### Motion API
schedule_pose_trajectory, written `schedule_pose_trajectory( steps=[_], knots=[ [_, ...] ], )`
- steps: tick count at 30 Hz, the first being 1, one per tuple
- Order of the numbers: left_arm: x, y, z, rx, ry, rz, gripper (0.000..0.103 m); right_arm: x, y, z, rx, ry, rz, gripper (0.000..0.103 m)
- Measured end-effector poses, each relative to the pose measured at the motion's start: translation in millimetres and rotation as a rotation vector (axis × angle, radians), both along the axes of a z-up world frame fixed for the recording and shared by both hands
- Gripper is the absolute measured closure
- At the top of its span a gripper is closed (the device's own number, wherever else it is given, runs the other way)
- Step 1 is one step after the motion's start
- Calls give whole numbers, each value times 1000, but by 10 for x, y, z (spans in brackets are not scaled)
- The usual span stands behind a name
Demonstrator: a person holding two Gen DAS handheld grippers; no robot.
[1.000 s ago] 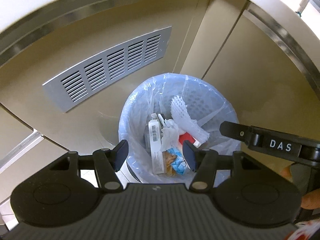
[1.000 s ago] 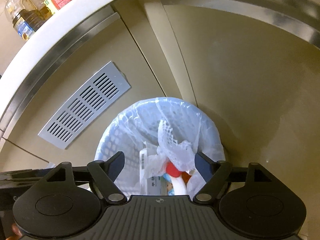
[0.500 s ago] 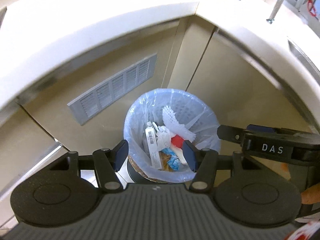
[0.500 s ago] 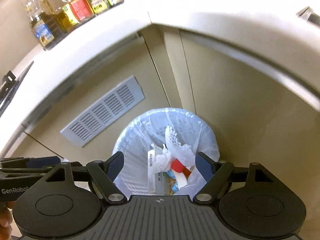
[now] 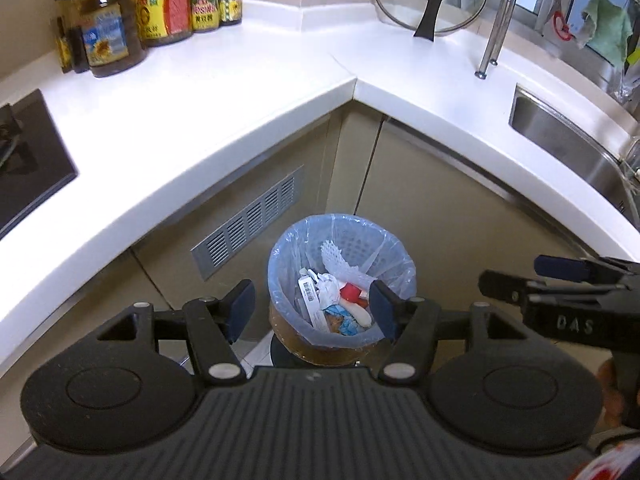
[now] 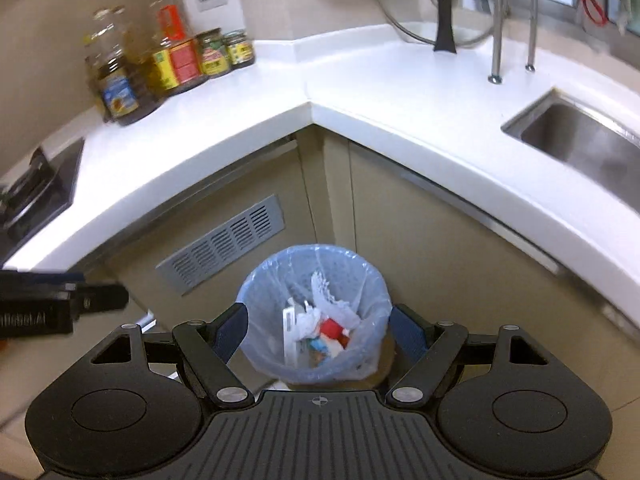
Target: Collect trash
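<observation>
White corner counter (image 5: 248, 92) looks bare of litter. Bin (image 5: 340, 280) sits on the floor in the cabinet corner, bag lining it so the trash (image 5: 336, 304) stays contained. Left gripper (image 5: 312, 308) empty, jaws opening; right gripper (image 6: 318, 330) wide, empty, both above the bin.

We see a white counter (image 5: 224, 92) carrying bottles (image 5: 108, 36), jars (image 5: 216, 4), a lid (image 5: 430, 0); bin (image 5: 276, 264) on floor (image 5: 260, 354).
</observation>
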State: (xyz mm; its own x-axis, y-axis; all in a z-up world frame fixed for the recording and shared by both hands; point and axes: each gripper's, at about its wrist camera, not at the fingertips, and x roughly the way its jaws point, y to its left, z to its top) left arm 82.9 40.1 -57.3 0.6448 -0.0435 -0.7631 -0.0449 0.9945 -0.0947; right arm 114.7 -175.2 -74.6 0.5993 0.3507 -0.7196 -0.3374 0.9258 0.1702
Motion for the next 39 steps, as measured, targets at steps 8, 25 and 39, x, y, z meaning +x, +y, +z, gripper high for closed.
schedule_pose_trajectory(
  steps=[8, 25, 39],
  knots=[
    [-409, -98, 302, 12, -32, 16, 42, -219, -182, 328, 110, 81, -21, 25],
    [-1071, -711, 607, 16, -37, 45, 41, -785, -588, 603, 107, 64, 76, 25],
    [-1285, -892, 708, 20, -64, 57, 40, -997, -812, 662, 102, 26, 80, 25]
  ],
)
